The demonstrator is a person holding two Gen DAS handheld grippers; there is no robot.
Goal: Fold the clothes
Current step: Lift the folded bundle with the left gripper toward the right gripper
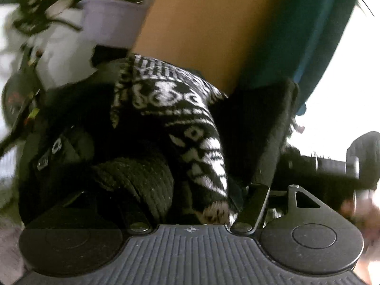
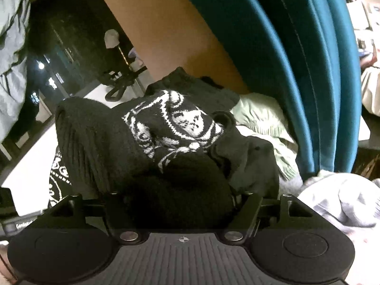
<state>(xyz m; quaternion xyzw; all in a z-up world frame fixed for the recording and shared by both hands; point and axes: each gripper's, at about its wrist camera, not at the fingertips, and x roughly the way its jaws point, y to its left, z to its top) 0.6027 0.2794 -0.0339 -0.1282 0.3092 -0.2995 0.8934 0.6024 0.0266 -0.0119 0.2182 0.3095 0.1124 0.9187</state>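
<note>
While both tools grip the black-and-white patterned sweater (image 1: 180,123), the fold looks mid-carry. From the left wrist view, the left tool (image 1: 190,128) pinches a bunch of knit running toward 12 o'clock. The right tool (image 2: 175,166) is buried in dark fabric; its fingertips are hidden. Next, judge the sweater needs lowering flat on the white worktop (image 2: 30,156) at 9 o'clock.

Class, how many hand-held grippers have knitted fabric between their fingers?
2. The left hand-held gripper holds the black-and-white sweater; the right hand-held gripper has it bunched between its fingers, tips hidden.
</note>
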